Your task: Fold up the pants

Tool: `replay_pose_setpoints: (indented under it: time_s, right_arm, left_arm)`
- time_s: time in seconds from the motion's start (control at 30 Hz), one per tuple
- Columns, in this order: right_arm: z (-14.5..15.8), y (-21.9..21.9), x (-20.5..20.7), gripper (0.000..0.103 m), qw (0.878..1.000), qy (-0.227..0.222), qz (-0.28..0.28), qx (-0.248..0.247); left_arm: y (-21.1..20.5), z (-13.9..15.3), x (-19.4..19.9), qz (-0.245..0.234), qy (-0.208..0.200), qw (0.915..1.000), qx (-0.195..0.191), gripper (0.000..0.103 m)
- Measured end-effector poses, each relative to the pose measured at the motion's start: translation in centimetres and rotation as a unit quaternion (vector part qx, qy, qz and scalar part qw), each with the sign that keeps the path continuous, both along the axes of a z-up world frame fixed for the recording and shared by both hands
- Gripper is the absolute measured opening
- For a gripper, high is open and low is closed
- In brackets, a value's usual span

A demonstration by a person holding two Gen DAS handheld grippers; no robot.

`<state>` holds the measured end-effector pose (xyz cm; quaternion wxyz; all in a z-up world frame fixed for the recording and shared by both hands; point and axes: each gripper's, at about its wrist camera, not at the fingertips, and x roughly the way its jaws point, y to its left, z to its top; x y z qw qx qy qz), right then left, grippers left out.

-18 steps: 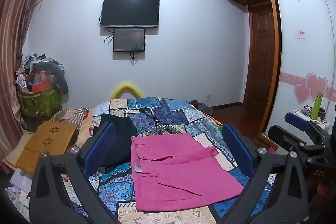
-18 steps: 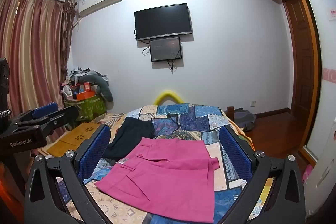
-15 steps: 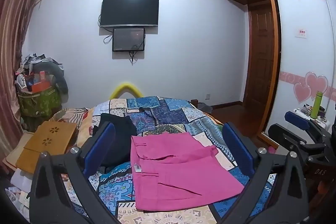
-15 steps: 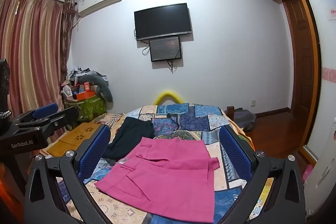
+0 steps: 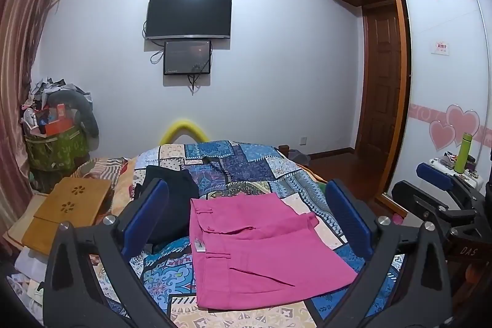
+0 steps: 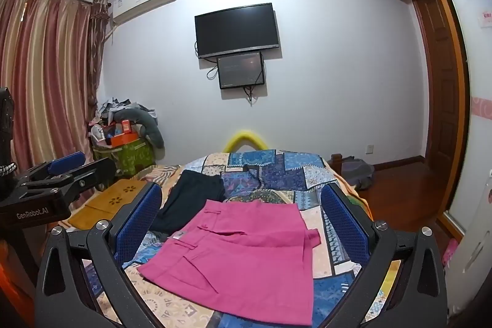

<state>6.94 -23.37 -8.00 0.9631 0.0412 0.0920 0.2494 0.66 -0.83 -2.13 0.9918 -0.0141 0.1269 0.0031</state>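
Note:
Pink pants (image 5: 261, 248) (image 6: 246, 254) lie folded into a flat rectangle on the patchwork bedspread (image 5: 246, 165) (image 6: 276, 171). A small white label shows at the waistband on their left side. My left gripper (image 5: 246, 220) hovers in front of them, jaws wide open and empty, clear of the cloth. My right gripper (image 6: 243, 223) hangs open and empty too, a little to the right; it also shows at the right edge of the left wrist view (image 5: 442, 192). Neither one touches the pants.
A dark folded garment (image 5: 175, 202) (image 6: 190, 202) lies left of the pink pants. A wooden lap table (image 5: 67, 211) sits at the bed's left, with a heaped green basket (image 5: 55, 143) behind it. A wardrobe (image 5: 446, 82) and door stand right.

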Motion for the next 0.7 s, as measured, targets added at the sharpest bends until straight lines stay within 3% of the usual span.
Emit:
replay_pose_setpoints:
  time_s: [0.37,0.4,0.7]
  right_arm:
    - [-0.1,0.0,0.1,0.103,1.0,0.002,0.0,0.001]
    - [-0.1,0.0,0.1,0.103,1.0,0.002,0.0,0.001]
    - [-0.1,0.0,0.1,0.103,1.0,0.003,0.0,0.001]
  left_arm:
    - [0.3,-0.4,-0.1,0.001,0.0,1.0,-0.003,0.103]
    - [0.5,1.0,-0.1,0.001,0.001,1.0,-0.003,0.103]
    - [0.6,1.2,-0.3,0.002,0.0,1.0,0.0,0.103]
